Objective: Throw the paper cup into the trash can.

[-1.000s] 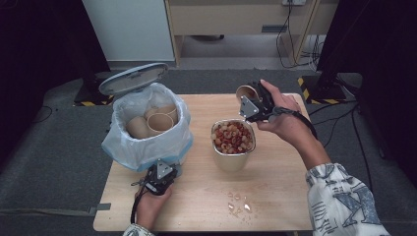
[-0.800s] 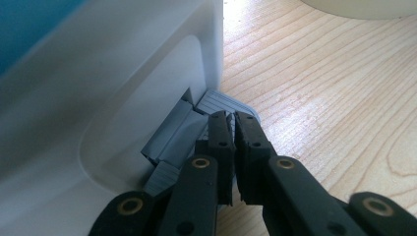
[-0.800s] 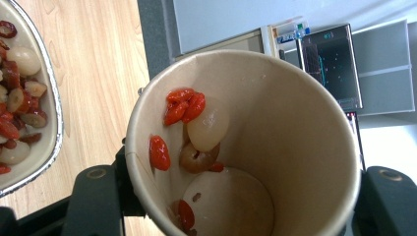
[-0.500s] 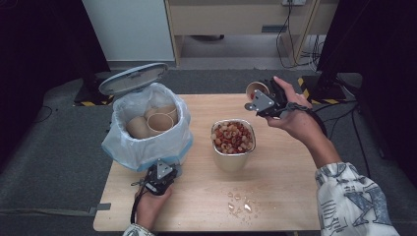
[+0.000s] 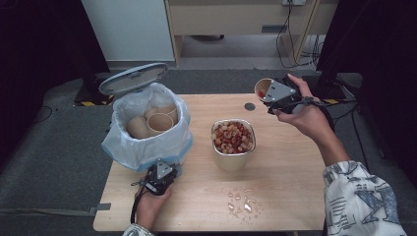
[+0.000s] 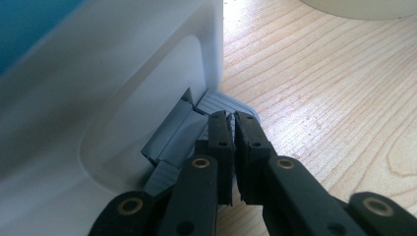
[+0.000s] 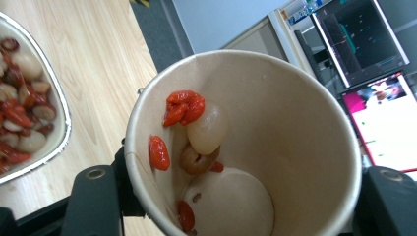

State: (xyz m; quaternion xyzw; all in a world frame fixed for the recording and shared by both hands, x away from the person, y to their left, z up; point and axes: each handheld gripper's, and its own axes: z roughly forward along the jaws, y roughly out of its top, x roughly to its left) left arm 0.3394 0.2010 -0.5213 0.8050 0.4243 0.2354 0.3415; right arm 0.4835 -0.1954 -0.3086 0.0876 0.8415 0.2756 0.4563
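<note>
Paper cup [image 5: 263,88], a few bits of food sticking inside, is riding tilted in the right gripper [image 5: 273,94] at upper right of the high view, the bin [image 5: 147,142] lying far left, where the closed left gripper [image 5: 160,178] is pressing its pedal [image 6: 223,103].

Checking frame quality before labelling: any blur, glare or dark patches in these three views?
High view: soft overall, both sides of the room almost black, table evenly lit. Left gripper view: jaws sharp, bin wall soft. Right gripper view: paper cup crisp, container slightly blurred, screens bright.
</note>
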